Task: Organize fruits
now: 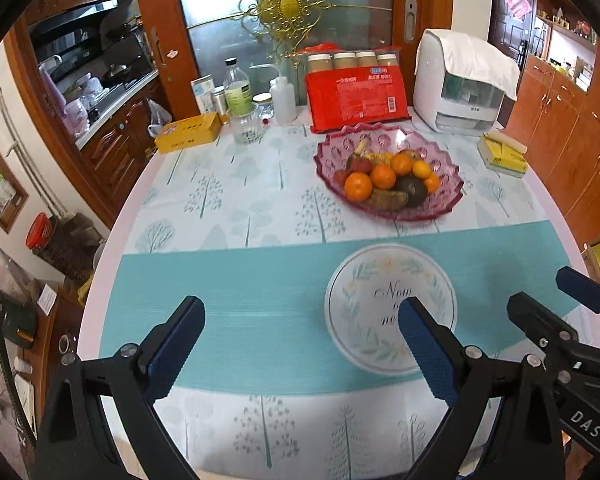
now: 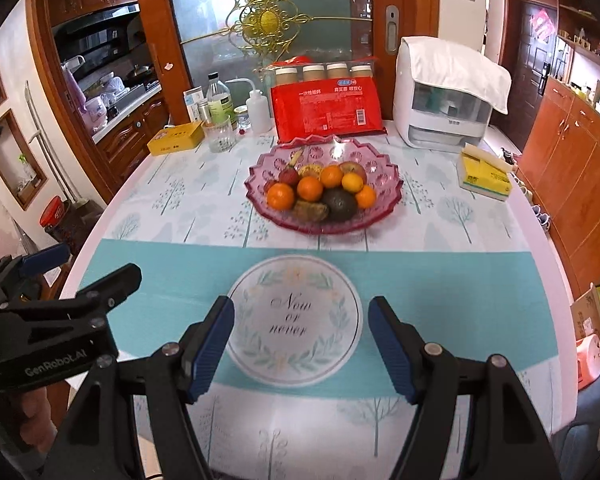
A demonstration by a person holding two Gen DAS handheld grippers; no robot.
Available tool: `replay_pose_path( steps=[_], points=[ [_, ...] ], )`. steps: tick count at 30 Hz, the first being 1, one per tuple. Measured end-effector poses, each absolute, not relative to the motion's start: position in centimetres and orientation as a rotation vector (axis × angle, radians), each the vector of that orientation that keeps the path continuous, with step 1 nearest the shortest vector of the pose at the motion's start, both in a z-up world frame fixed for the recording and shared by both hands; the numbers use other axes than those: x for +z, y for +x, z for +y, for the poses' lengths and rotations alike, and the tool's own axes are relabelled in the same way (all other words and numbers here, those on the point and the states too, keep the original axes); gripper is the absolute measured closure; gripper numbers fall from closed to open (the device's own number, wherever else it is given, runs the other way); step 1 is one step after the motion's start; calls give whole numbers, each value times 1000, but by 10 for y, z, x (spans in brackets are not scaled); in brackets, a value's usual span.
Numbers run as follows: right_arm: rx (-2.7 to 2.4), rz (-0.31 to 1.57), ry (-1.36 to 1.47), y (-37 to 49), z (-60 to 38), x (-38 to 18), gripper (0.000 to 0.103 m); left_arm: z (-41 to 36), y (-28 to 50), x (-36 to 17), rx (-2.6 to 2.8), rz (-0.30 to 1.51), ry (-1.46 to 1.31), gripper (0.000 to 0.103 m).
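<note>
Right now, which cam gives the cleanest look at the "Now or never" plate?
Right wrist: the plate sits whole between the open jaws, and its lettering reads in full. In the left wrist view the plate lies off to the right, and a finger of the left gripper covers its lower right and part of the text.

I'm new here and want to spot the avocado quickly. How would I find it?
Look for the pink glass bowl in the middle of the tree-patterned table, in front of the red packet. At the bowl's near edge, right of centre, lies the avocado: dark green, almost black, among bright oranges.
</note>
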State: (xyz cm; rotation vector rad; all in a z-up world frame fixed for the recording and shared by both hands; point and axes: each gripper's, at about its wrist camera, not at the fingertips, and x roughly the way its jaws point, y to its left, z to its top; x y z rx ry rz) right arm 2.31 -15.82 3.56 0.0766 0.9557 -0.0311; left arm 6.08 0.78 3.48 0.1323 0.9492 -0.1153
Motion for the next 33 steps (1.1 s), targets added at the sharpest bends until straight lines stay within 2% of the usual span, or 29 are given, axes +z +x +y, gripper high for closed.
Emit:
replay_pose_path(
  steps=[15,33],
  points=[
    [-41,894,33,-8,-141,50,33,11,34,32,-100,966,106,6],
    [-20,937,68,1,-152,42,33,10,34,33,-100,972,103,6]
  ],
)
